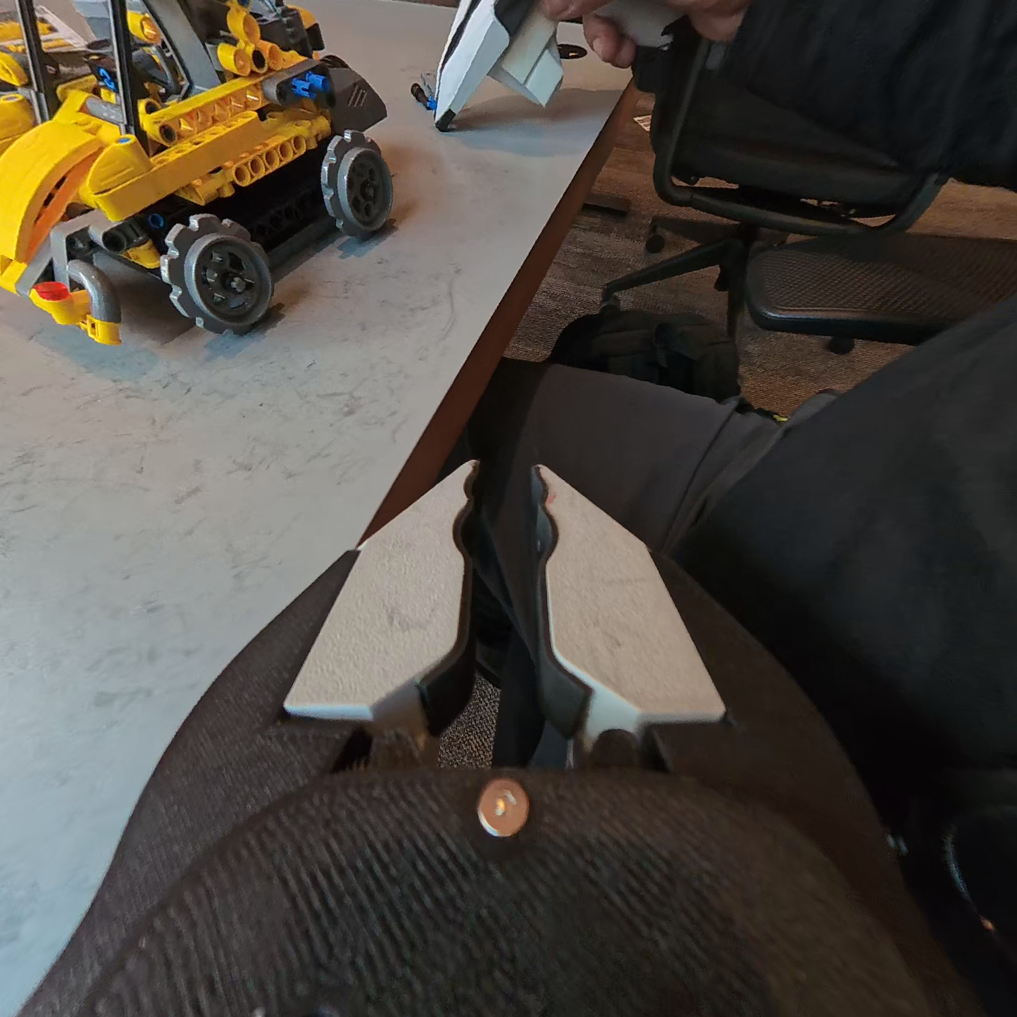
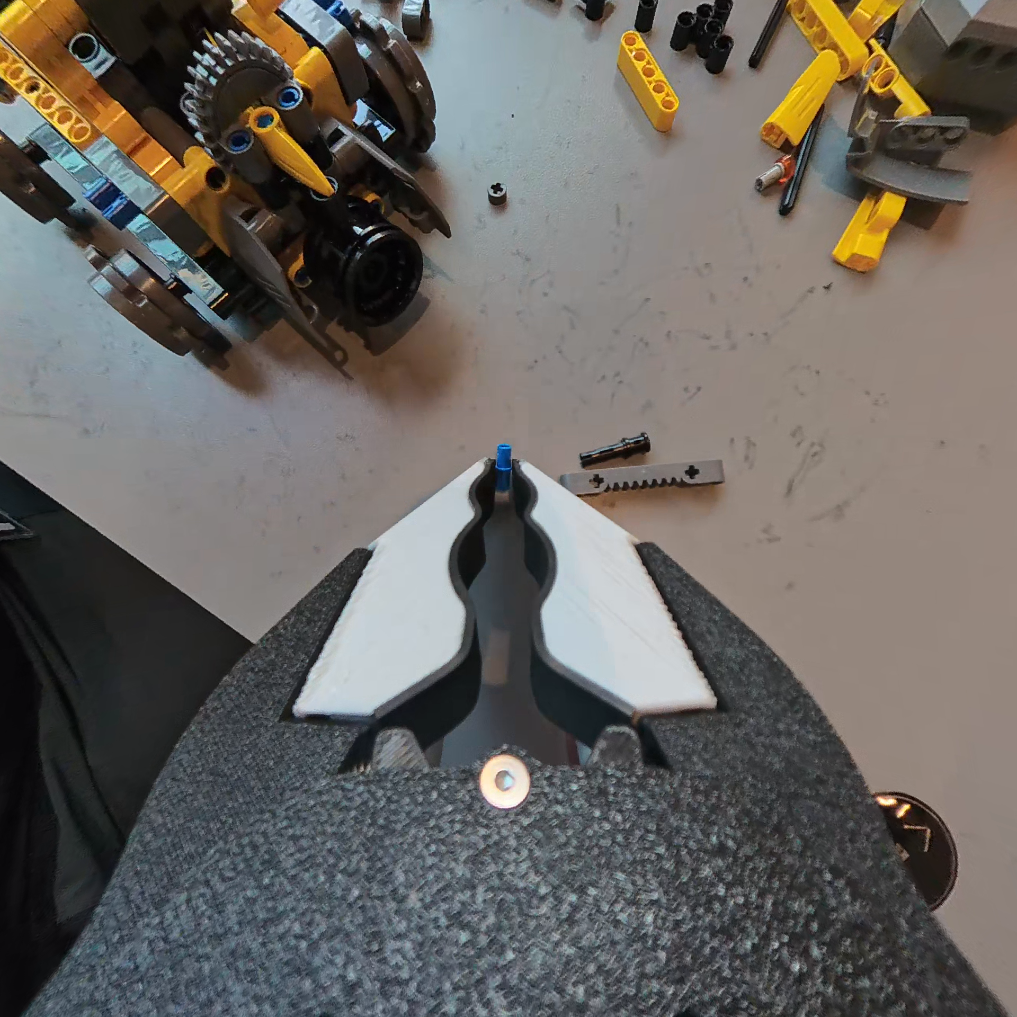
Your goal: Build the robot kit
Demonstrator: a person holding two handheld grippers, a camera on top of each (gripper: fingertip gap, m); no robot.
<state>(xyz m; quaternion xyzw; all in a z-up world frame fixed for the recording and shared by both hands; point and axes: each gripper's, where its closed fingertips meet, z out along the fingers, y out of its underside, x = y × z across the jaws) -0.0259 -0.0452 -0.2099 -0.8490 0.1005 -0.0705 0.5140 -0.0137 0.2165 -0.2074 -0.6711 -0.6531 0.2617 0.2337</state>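
My right gripper (image 2: pixel 502 472) is shut on a small blue pin (image 2: pixel 503 459) that sticks out past its fingertips, low over the grey table (image 2: pixel 605 341). It also shows in the left wrist view (image 1: pixel 444 120), tip down on the table, held by a hand (image 1: pixel 605 38). A yellow and black brick-built vehicle (image 2: pixel 231 165) stands ahead to the left; in the left wrist view (image 1: pixel 181 165) it is at the upper left. My left gripper (image 1: pixel 505 473) is open and empty, beyond the table's edge (image 1: pixel 495 330), above a person's dark trouser leg (image 1: pixel 633 451).
A grey toothed rack (image 2: pixel 644 477) and a black pin (image 2: pixel 615 447) lie just right of my right fingertips. A small black bush (image 2: pixel 497 193) lies ahead. Loose yellow beams (image 2: pixel 646 80), black connectors (image 2: pixel 707 33) and grey parts (image 2: pixel 908 159) lie far right. Black office chairs (image 1: pixel 798 181) stand beside the table. There is about 25 centimetres between the tips of the two grippers.
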